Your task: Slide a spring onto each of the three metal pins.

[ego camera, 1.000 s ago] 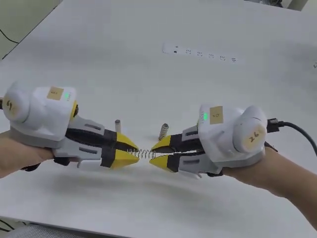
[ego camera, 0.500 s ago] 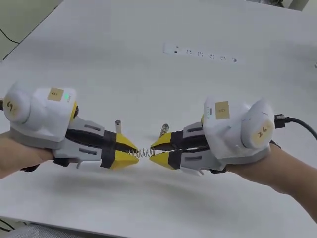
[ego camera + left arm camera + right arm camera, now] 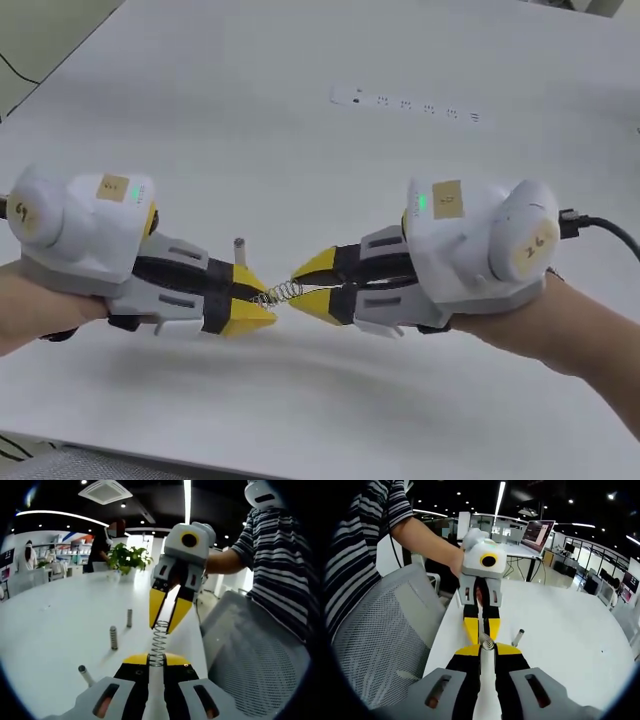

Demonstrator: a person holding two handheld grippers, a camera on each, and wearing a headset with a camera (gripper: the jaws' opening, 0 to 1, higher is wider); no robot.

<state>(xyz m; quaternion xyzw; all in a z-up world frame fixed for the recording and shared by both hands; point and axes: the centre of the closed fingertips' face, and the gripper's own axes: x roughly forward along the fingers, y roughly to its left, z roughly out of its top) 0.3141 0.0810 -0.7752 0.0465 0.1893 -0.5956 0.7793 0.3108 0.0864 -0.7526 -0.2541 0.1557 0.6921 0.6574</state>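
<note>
the left claw point(image 3: 258, 303), yellow at the tips and black behind, was pressed together on one end of a thin coiled metal spring point(image 3: 280, 292). the right claw point(image 3: 298, 286) faced it tip to tip, its jaws drawn in against the spring's other end. the spring hung between the two claws just above the white tabletop point(image 3: 300, 170), slightly tilted, with its right end the higher

in the left gripper view the spring point(image 3: 158, 642) rose from the pinched tips of the left claw point(image 3: 156, 659) to the right claw point(image 3: 162, 629), whose yellow jaws narrowed to a gap no wider than the coil. in the right gripper view the spring point(image 3: 486, 641) sat at the tips of the right claw point(image 3: 488, 650)

in the head view a short upright metal pin point(image 3: 239, 250) stood on the tabletop just behind the left claw. the left gripper view showed three pins in a row beside the spring: the far pin point(image 3: 129, 617), the middle pin point(image 3: 113, 637), ribbed like a coil along its length, and the near pin point(image 3: 85, 674), smooth and bare. whether the far pin carried a coil could not be told

a white power strip point(image 3: 405, 103) lay well apart, toward the far side of the tabletop
</note>
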